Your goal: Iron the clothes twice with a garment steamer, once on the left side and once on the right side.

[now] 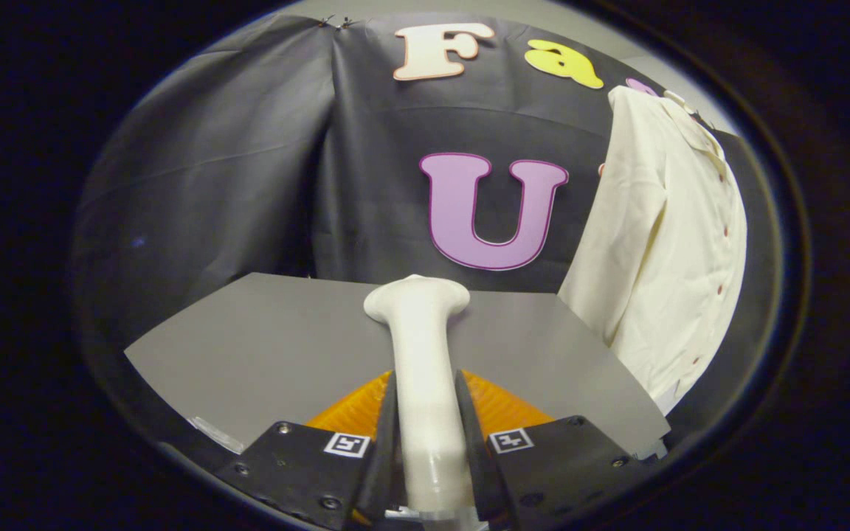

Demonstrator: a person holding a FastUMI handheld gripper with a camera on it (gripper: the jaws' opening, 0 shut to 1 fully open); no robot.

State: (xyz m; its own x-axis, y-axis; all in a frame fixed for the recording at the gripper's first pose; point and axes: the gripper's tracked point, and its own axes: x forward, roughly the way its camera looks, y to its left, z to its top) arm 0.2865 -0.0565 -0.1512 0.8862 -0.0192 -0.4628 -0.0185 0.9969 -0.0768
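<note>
Between the gripper [426, 402] fingers, the white steamer [422, 369] sits clamped, with the cream shirt [661, 251] hanging beyond

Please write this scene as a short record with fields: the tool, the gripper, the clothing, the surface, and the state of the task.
tool: white garment steamer, handle between the fingers, head pointing forward over the table
gripper: gripper shut on the steamer handle, both fingers pressing its sides
clothing: cream shirt with dark buttons, hanging on the black wall, beyond the fingers to the right
surface: grey table
task state: steamer head apart from the shirt, not touching it
</note>
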